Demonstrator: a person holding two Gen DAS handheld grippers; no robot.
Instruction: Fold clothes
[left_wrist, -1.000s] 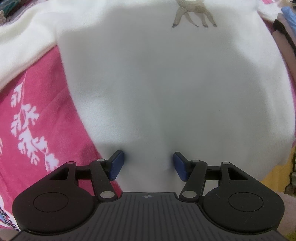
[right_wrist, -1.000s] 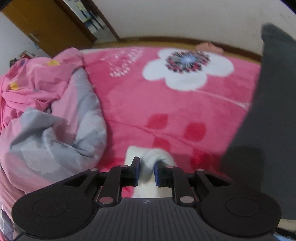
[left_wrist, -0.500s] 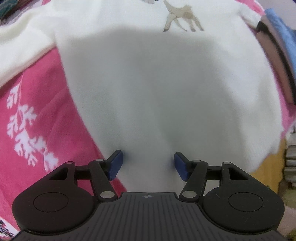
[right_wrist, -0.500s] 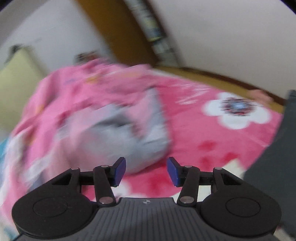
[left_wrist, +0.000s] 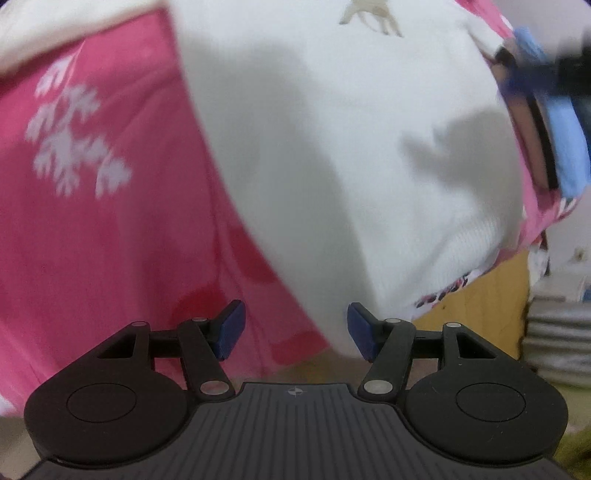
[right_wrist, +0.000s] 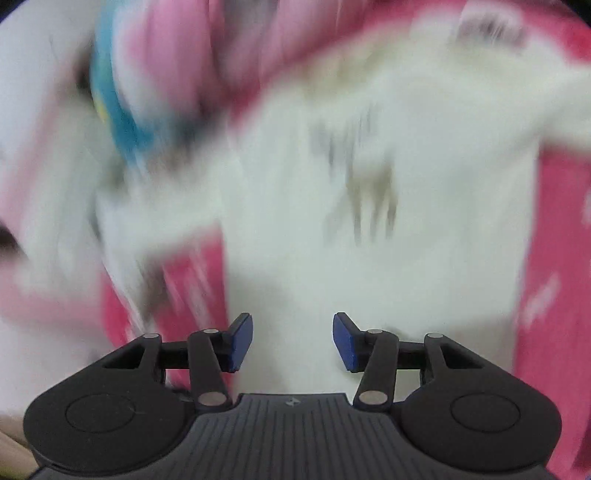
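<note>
One pink blanket (left_wrist: 110, 229) covers the bed, and a white sweater (left_wrist: 332, 147) lies spread flat across it, hem at the blanket's near edge. The left gripper (left_wrist: 293, 328) hovers over that hem, jaws apart and empty. The right gripper (right_wrist: 291, 341), jaws closing on nothing, hangs above the blurred sweater.

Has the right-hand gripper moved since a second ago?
Yes. The right gripper swung away from the rumpled bedding at the far wall; it now points down over the white sweater, jaws closing, nothing between them.
</note>
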